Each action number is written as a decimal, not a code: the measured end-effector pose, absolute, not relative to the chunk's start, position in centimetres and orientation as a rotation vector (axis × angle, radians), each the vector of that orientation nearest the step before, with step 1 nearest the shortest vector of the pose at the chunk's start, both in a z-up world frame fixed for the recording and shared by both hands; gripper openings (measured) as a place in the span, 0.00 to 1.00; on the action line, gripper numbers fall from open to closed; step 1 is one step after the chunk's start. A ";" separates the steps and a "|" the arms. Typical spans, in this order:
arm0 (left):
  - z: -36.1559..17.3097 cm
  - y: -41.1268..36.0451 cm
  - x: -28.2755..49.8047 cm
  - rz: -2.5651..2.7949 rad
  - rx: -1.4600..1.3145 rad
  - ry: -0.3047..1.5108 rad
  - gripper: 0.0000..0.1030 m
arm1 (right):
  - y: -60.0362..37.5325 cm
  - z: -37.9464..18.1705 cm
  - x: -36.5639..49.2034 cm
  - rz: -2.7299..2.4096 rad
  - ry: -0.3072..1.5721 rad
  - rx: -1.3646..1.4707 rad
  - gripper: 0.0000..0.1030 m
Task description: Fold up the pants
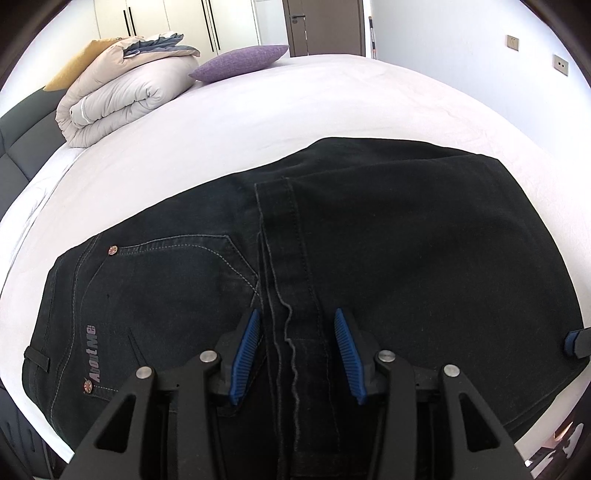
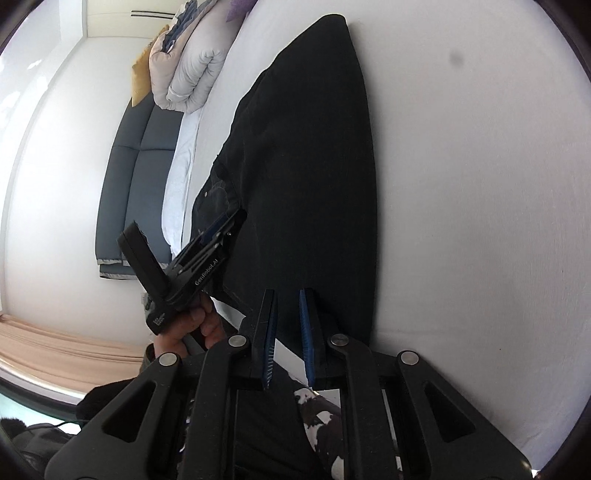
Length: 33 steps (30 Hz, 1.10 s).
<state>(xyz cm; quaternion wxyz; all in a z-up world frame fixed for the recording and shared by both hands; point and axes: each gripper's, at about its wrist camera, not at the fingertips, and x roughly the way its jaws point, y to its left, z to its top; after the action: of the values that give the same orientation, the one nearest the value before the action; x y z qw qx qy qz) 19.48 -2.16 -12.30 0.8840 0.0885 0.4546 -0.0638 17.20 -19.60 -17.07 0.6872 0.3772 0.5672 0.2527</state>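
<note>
Black jeans lie flat on the white bed, folded so the leg hem lies over the seat near the back pocket. My left gripper is open, its blue pads straddling the hem strip just above the cloth. In the right wrist view the jeans stretch away along the bed. My right gripper is open by a narrow gap at the near edge of the jeans, nothing visibly between the pads. The left gripper shows there, held by a hand. The right gripper's tip shows in the left view.
A folded duvet and a purple pillow lie at the head of the bed. A dark padded headboard stands on the left. Wardrobe doors and a brown door stand behind. White sheet lies beyond the jeans.
</note>
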 end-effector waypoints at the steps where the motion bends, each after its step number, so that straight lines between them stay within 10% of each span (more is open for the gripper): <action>1: -12.3 -2.1 19.5 -0.132 0.182 0.946 0.45 | -19.5 -17.3 17.1 0.549 1.275 0.829 0.02; 10: -10.9 1.8 17.9 -0.137 -0.065 0.910 0.45 | -18.6 -19.3 17.5 0.549 1.223 0.838 0.00; 14: -9.7 9.4 13.4 -0.042 -0.413 0.796 0.87 | -18.8 -19.5 17.3 0.553 1.216 0.843 0.00; 33: -15.8 26.7 7.5 -0.008 -1.280 0.557 0.89 | -18.8 -19.7 17.0 0.507 1.158 0.942 0.00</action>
<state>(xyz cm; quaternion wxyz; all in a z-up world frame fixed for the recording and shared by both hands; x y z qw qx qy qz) 7.51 26.71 -15.78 0.7661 -0.5895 0.2562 -0.0036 17.05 -18.79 -19.68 0.7051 0.4236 0.5209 0.2282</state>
